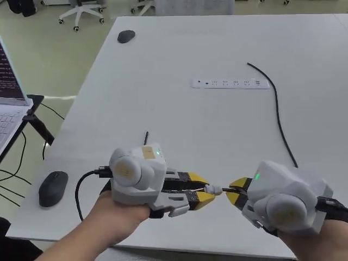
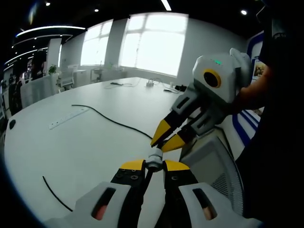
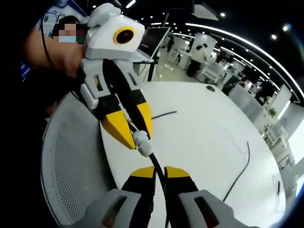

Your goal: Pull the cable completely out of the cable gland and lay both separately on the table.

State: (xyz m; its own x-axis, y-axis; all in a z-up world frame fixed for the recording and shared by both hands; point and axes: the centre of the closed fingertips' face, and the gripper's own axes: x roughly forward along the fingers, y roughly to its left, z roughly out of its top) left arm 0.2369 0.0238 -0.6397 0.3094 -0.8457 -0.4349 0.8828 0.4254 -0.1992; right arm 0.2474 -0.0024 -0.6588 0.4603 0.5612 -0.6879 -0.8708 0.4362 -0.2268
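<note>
Left gripper [image 2: 155, 165]: held in the person's left hand, jaws almost closed, its yellow tips clamped on either side of the white cable gland
Cable gland [image 2: 154, 159]: small, white and rounded, held in the air at the left gripper's tips, just ahead of the right gripper's tips
Right gripper [image 3: 159, 172]: held in the person's right hand, jaws almost closed and pinching the black cable between its yellow tips; it points at the left gripper, tips close but apart
Cable [image 3: 156, 164]: thin and black, running from between the right gripper's tips straight into the cable gland, one end inside it
Surface [image 1: 179, 125]: white, lying below both grippers, which are over its near edge
Power strip [image 1: 231, 83]: white, flat on the surface well beyond both grippers
Cord [image 1: 278, 114]: black, curving from near the power strip back toward the right gripper
Computer mouse [image 1: 53, 187]: dark, on the surface to the left of the left gripper, near the edge
</note>
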